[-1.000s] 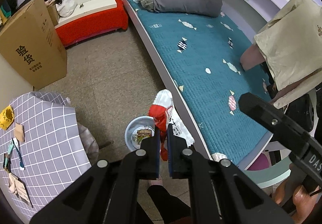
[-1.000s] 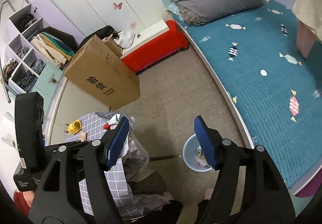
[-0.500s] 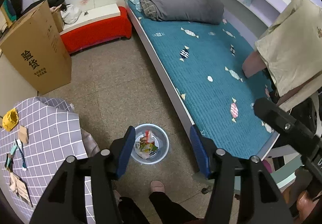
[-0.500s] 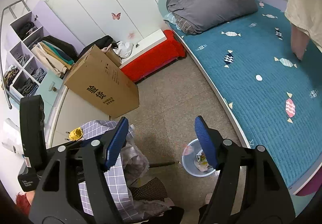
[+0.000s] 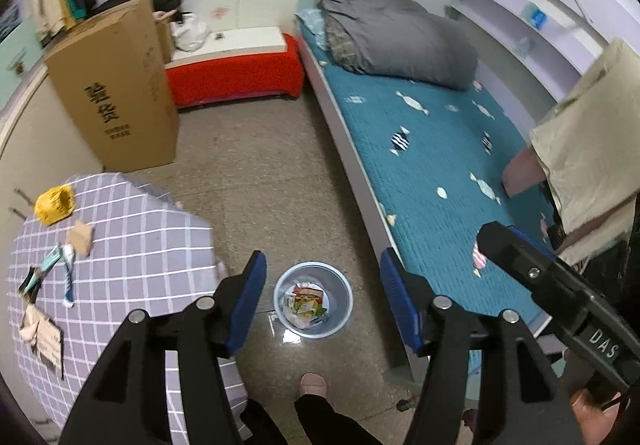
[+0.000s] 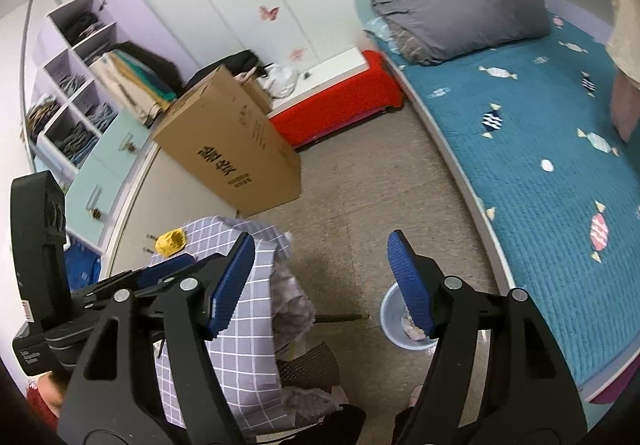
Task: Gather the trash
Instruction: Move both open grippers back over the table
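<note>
Since the earlier frame: red-and-white wrapper gone from the left gripper (image 5: 320, 281), whose blue fingers now stand spread and empty above the waste bin (image 5: 313, 299). Wrappers (image 5: 306, 303) lie inside the bin, on the floor between the checked table (image 5: 132, 245) and the bed (image 5: 432, 165). Right gripper (image 6: 320, 273): fingers spread, empty, near the bin. Yellow scrap (image 5: 54, 203) and paper bits (image 5: 80, 239) lie on the table beside the bin.
</note>
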`<action>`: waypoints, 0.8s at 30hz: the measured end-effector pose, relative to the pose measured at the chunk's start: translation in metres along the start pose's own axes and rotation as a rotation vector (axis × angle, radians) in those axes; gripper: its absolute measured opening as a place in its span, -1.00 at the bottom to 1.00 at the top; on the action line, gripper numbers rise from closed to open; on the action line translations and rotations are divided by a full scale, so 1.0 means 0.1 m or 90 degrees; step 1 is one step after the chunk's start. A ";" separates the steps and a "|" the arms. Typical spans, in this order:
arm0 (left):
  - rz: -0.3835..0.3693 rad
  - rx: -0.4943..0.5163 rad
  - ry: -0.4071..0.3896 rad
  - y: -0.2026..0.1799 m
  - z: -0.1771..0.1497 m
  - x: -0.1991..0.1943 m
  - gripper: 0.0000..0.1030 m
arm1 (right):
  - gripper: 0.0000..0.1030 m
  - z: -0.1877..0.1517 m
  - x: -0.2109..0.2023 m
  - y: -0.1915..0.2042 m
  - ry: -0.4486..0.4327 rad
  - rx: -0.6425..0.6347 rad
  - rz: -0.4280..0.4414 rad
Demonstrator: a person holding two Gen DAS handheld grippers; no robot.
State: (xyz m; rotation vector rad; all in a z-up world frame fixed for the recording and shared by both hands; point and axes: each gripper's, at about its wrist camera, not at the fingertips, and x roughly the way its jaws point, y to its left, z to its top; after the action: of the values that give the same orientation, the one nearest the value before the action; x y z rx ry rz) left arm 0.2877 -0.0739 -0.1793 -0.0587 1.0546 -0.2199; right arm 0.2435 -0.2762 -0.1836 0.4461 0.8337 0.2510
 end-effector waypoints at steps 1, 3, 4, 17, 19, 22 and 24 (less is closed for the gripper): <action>0.004 -0.008 -0.003 0.05 -0.01 -0.03 0.15 | 0.33 -0.02 0.02 0.05 0.004 -0.005 0.005; 0.014 -0.029 -0.008 0.20 -0.04 -0.10 0.15 | 0.33 -0.04 0.10 0.20 0.014 -0.019 0.018; 0.019 -0.040 -0.011 0.27 -0.05 -0.13 0.16 | 0.33 -0.05 0.14 0.27 0.019 -0.026 0.024; 0.082 -0.194 -0.023 1.55 -0.31 -0.45 0.16 | 0.34 -0.27 0.84 1.36 0.107 -0.108 0.099; 0.088 -0.213 -0.021 1.74 -0.33 -0.46 0.16 | 0.34 -0.31 0.96 1.51 0.119 -0.116 0.104; 0.097 -0.239 -0.013 2.10 -0.37 -0.46 0.16 | 0.34 -0.37 1.15 1.72 0.140 -0.124 0.111; 0.104 -0.249 -0.007 2.29 -0.39 -0.45 0.16 | 0.35 -0.42 1.32 1.89 0.154 -0.129 0.113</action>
State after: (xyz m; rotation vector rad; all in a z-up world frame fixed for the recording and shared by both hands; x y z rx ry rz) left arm 0.2669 0.1613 -0.1955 -0.3249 1.0744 0.1370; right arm 0.2892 -0.0480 -0.2051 0.3028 0.9945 0.5570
